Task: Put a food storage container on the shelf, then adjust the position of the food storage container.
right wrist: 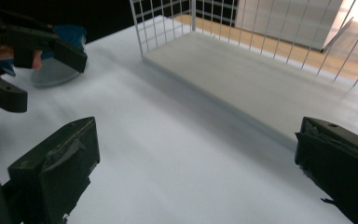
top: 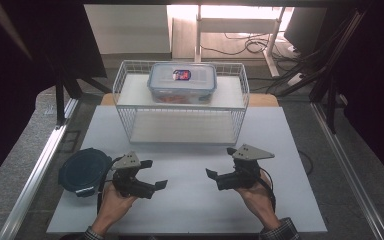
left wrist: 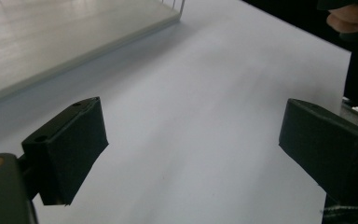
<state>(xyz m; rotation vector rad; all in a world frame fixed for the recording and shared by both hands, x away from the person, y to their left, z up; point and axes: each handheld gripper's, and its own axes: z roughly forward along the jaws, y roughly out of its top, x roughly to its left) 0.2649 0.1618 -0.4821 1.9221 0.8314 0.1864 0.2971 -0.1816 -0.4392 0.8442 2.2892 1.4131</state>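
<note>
Overhead, both tools, left [top: 154, 174] and right [top: 219, 161], gape wide above the white table [top: 190, 200], dark curtains around.

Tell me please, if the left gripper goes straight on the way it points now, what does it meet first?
Probably nothing close: the left gripper points rightward over the bare white tabletop. Farther on stands the right gripper with its hand, so that would likely come first, though depth is unclear.

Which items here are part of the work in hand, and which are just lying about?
In play:
- left gripper, open over the table
- right gripper, open
- dark blue round container, beside the left gripper

Less sure, or just background:
- clear lidded box, on the top shelf of the white wire rack
- cables on the floor behind
</note>
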